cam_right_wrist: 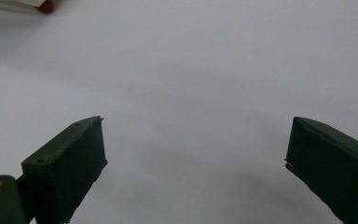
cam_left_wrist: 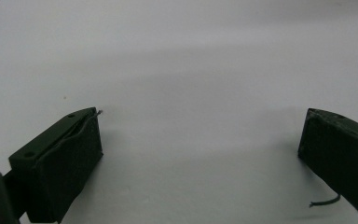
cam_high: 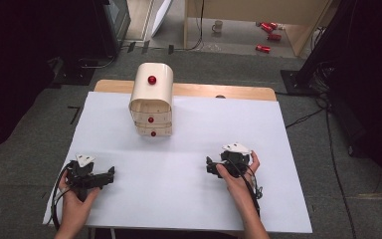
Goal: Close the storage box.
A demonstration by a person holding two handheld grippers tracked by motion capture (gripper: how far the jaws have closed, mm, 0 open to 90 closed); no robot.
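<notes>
I have both grippers low over the white worktop (cam_high: 189, 164), near its front edge and well apart from each other. My left gripper (cam_high: 110, 174) sits at the front left corner area, held in my left hand (cam_high: 74, 196), its jaws pointing across the sheet toward the middle. In the left gripper view the two black jaws stand wide apart with bare white surface between them; they hold nothing. A short loose thread hangs off the jaw on the right of that view.

My right gripper (cam_high: 209, 166) is at the front right, gripped by my right hand (cam_high: 238, 179), with its grey three-cornered plate on top and its cable trailing back along my forearm. Its jaws point left, toward the centre of the sheet. In the right gripper view they too stand wide open with plain white surface between them and nothing in their grasp.

The small cream drawer cabinet (cam_high: 151, 99) stands at the back of the worktop, slightly left of centre, well away from both grippers. It has a rounded top and stacked drawers, each with a red knob (cam_high: 151, 79) facing my side. In the right gripper view I see a corner of the cabinet and one red knob at the top left edge, far beyond the jaws.
</notes>
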